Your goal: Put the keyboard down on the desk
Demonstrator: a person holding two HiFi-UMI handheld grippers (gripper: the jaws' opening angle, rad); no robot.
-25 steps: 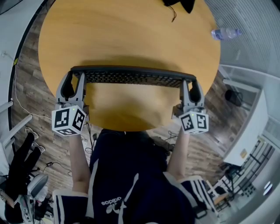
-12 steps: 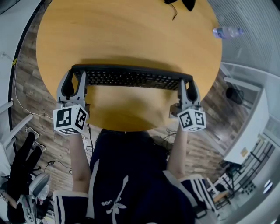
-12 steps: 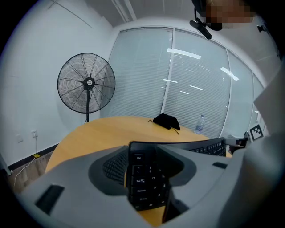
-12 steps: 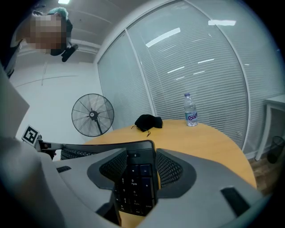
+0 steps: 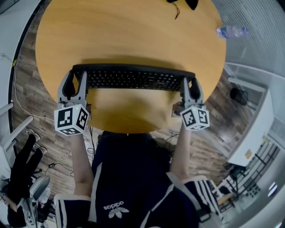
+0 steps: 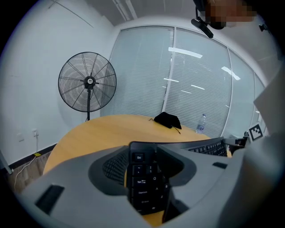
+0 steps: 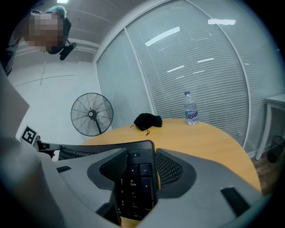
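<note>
A long black keyboard [image 5: 133,79] stretches across the near part of the round wooden desk [image 5: 124,31], keys facing up. My left gripper [image 5: 75,79] is shut on its left end, and the Esc and Tab keys show between the grey fingers [image 6: 107,167]. My right gripper [image 5: 189,84] is shut on the right end, over the number pad [image 7: 133,182]. The keyboard [image 6: 142,191] sits low over the wood; I cannot tell whether it touches.
A black pouch [image 5: 182,3] and a water bottle [image 5: 229,32] lie at the desk's far side. A standing fan [image 6: 87,82] is beyond the desk by the blinds. The person's legs are at the near edge; cables and bags lie on the floor to the left.
The keyboard has tipped flatter, so more of its keys show, and it has dropped slightly toward the desk. Both grippers kept their hold.
</note>
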